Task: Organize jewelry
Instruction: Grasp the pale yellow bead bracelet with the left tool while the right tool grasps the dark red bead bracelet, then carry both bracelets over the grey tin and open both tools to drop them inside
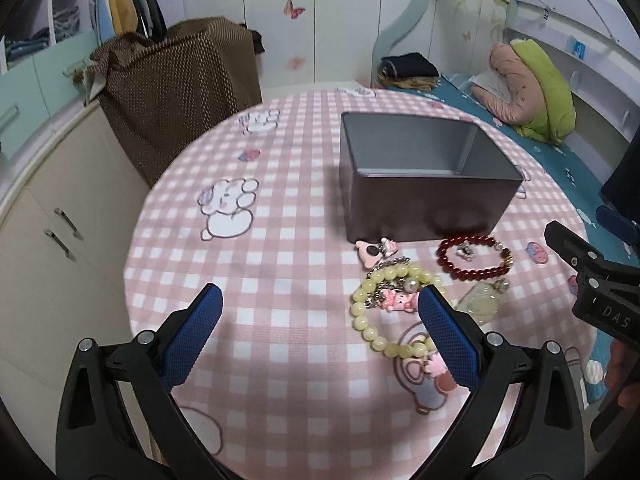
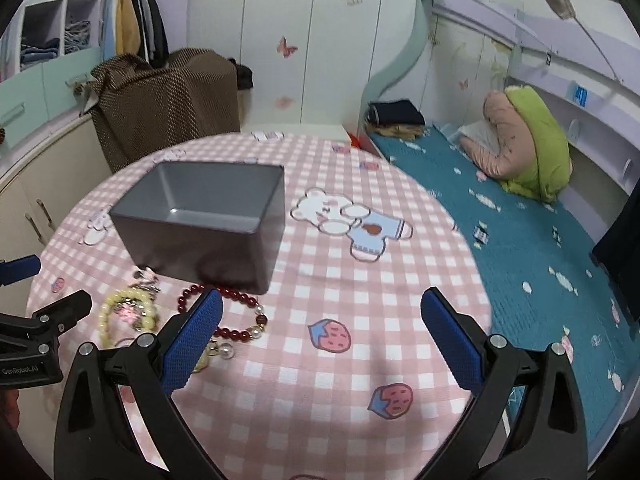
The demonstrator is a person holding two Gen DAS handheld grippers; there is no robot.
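Blue-padded fingers [image 1: 448,336] of my left gripper [image 1: 320,320] stand wide apart and empty, the yellow bead bracelet [image 1: 380,312] lying just under the inner pad. My right gripper [image 2: 322,320] is likewise spread and holds nothing, hovering over bare checked tablecloth [image 2: 360,248]. Nothing looks sorted yet: the grey tin box [image 1: 424,176] shows only its bare inside, while the red bead bracelet [image 1: 476,258], the pink charm [image 1: 374,250] and the pale pendant [image 1: 480,300] all lie on the cloth just in front of it. Every piece remains to go in, I judge.
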